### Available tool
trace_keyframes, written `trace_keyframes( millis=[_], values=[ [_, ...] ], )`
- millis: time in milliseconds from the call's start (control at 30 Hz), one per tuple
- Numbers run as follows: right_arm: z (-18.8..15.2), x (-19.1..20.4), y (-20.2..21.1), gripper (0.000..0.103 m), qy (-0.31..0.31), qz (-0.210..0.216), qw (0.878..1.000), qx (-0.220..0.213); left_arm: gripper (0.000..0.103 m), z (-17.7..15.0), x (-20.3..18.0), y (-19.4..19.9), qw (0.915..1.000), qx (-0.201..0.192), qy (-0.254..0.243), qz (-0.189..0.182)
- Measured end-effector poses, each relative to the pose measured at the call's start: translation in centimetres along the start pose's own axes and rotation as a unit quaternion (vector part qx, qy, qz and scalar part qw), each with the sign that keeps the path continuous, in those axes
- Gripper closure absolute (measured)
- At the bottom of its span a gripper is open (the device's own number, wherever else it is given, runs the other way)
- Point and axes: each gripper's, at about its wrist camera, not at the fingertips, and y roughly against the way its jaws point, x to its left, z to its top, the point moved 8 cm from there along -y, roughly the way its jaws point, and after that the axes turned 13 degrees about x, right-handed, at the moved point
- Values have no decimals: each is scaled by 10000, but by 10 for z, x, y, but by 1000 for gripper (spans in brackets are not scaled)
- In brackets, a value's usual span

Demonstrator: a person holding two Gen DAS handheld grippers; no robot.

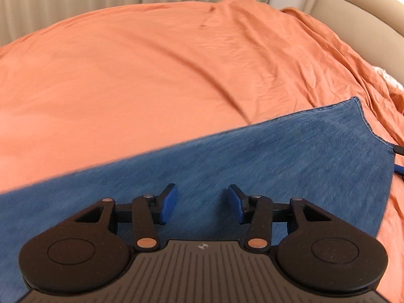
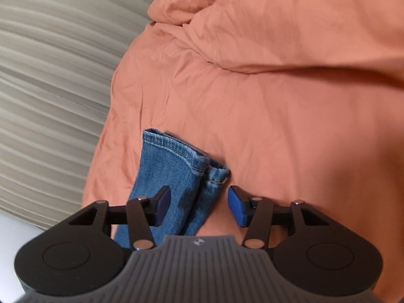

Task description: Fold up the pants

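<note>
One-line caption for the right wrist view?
Right gripper open over the jeans' leg cuffs, which lie on an orange sheet.

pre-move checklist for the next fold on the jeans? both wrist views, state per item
1. Left gripper free: ok. Jaws apart over the denim, nothing between the pads.
2. Right gripper free: ok. Jaws apart, the leg ends lie between and below them, pads not pressing.
3. Jeans flat on the orange bedcover: ok in the left wrist view, broad panel smooth, though blurred.
4. Leg hems aligned: not ok. One hem sits offset, the second cuff pokes out beside it.
5. Room to fold onto: ok. Bare bedcover beyond the denim in both views.
6. Waistband position: cannot tell, not in either view.
</note>
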Motion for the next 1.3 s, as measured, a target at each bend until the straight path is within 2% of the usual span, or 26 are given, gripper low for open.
trace_keyframes(
  millis=[100,200,267,400,500,567,633,767,800,867,967,1067,1200,1267,1300],
  values=[
    [3,-4,-9,73,17,48,10000,35,49,22,-14,-18,9999,-64,-125,54],
    [7,-6,-16,80,41,188,9998,52,42,40,-26,-31,9998,-89,-174,26],
    [8,-6,-19,82,84,213,9997,65,42,51,-35,-41,9992,-98,-363,148],
    [7,-2,-21,87,387,25,9992,1,42,61,-39,-60,9990,214,-369,125],
    [8,2,-25,88,512,-152,9986,-54,42,59,-44,-60,9976,228,-585,276],
    [8,3,-25,89,545,-249,9982,-54,48,59,-46,-52,9974,168,-621,321],
    [9,4,-25,89,546,-344,9979,-21,50,57,-49,-37,9974,53,-604,385],
    [10,8,-25,89,634,-526,9966,16,50,38,-65,-9,9964,-52,-827,169],
    [10,9,-24,89,658,-568,9962,14,50,31,-70,-5,9955,12,-924,186],
    [9,11,-24,89,703,-651,9954,1,60,13,-79,-1,9936,161,-1098,205],
    [10,17,-21,90,765,-742,9943,-27,62,-15,-92,-2,9915,401,-1234,68],
    [11,29,-14,91,915,-791,9926,-68,65,-41,-103,-1,9901,445,-1327,38],
    [12,53,-2,92,1240,-904,9881,-135,71,-68,-112,10,9937,382,-1028,-244],
    [11,65,3,93,1386,-963,9855,-169,80,-79,-113,18,9952,289,-871,-328],
    [10,73,6,93,1468,-1001,9839,-191,80,-85,-116,21,9954,291,-791,-450]
  ],
)
